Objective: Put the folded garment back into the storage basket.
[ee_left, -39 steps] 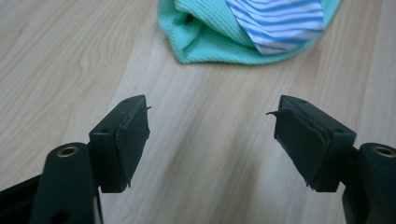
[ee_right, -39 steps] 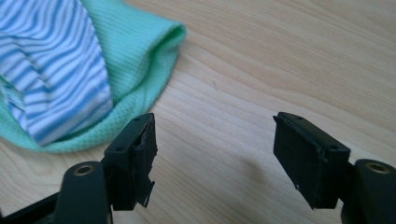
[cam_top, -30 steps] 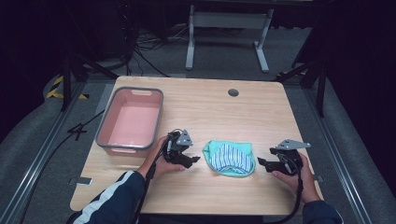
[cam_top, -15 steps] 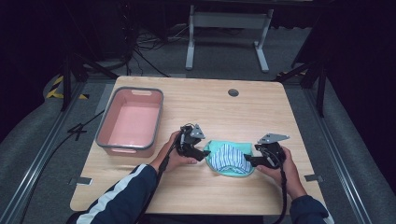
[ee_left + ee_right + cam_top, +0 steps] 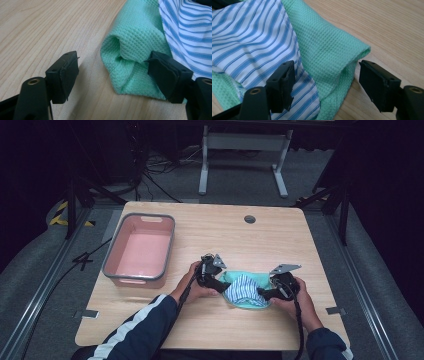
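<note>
**Both grippers set at the edges of the cloth pile**

High view: the left gripper (image 5: 212,276) and the right gripper (image 5: 272,292) sit on the table (image 5: 280,240), one at each side of a small pile made of a green cloth (image 5: 246,302) with a striped cloth (image 5: 240,288) lying on top of it. The pile lies between the two pairs of jaws. A pink bin (image 5: 141,251) stands well apart from the left gripper, on the side away from the pile.

Left gripper view: the left gripper (image 5: 112,72) has its jaws apart. A folded edge of the green cloth (image 5: 132,47) bulges into the gap, lying against the right-hand jaw, while bare table (image 5: 37,30) shows next to the other jaw. The striped cloth (image 5: 187,32) lies beyond the right-hand jaw.

Right gripper view: the right gripper (image 5: 325,83) also has its jaws apart. A folded corner of the green cloth (image 5: 324,47) lies between them. The striped cloth (image 5: 247,47) spreads beyond and under the left-hand jaw; the right-hand jaw stands over the table (image 5: 387,32), just beside the cloth's edge.
</note>
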Demonstrator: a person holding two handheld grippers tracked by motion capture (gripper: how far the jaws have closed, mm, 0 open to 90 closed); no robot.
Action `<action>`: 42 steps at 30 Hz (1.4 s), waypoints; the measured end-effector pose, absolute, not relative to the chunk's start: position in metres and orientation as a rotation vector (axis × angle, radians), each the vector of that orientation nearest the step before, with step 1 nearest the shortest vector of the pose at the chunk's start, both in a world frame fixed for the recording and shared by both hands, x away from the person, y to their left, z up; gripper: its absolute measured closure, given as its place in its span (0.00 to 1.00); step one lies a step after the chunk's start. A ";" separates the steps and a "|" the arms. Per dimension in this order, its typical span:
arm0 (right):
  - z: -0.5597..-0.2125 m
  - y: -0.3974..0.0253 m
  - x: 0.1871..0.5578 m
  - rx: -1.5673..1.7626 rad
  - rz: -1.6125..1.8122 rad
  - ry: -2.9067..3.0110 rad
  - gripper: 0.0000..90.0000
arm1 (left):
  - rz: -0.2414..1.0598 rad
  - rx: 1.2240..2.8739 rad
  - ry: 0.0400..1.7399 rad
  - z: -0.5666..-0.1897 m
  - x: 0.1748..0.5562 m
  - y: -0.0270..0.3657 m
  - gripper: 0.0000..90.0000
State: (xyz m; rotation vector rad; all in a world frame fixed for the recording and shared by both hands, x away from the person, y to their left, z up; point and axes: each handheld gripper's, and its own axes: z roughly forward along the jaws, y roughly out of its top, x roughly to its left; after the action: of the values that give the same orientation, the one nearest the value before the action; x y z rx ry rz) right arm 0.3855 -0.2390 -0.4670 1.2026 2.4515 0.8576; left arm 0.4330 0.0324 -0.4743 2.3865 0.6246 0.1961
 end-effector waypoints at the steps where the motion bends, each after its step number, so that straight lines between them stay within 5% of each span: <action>1: -0.467 -0.239 0.386 1.207 0.854 2.448 0.30 | 0.183 2.380 0.629 -0.473 0.432 0.033 0.28; 10: -0.470 -0.240 0.386 1.245 0.874 2.455 0.30 | 0.175 2.385 0.636 -0.474 0.431 0.030 0.25; 16: -0.467 -0.236 0.382 1.216 0.898 2.485 0.54 | 0.186 2.404 0.617 -0.473 0.430 0.030 0.27; 28: -0.468 -0.238 0.380 1.283 0.995 2.499 0.83 | 0.073 2.361 0.580 -0.471 0.431 0.037 0.87; 42: -0.464 -0.237 0.373 1.281 1.005 2.482 0.88 | 0.103 2.391 0.517 -0.463 0.425 0.037 0.94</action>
State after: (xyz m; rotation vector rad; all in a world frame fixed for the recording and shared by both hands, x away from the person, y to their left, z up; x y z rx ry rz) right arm 0.3733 -0.2374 -0.4635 1.2806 2.4816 1.0049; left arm 0.4248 0.0373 -0.4635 2.3910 0.5169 0.1029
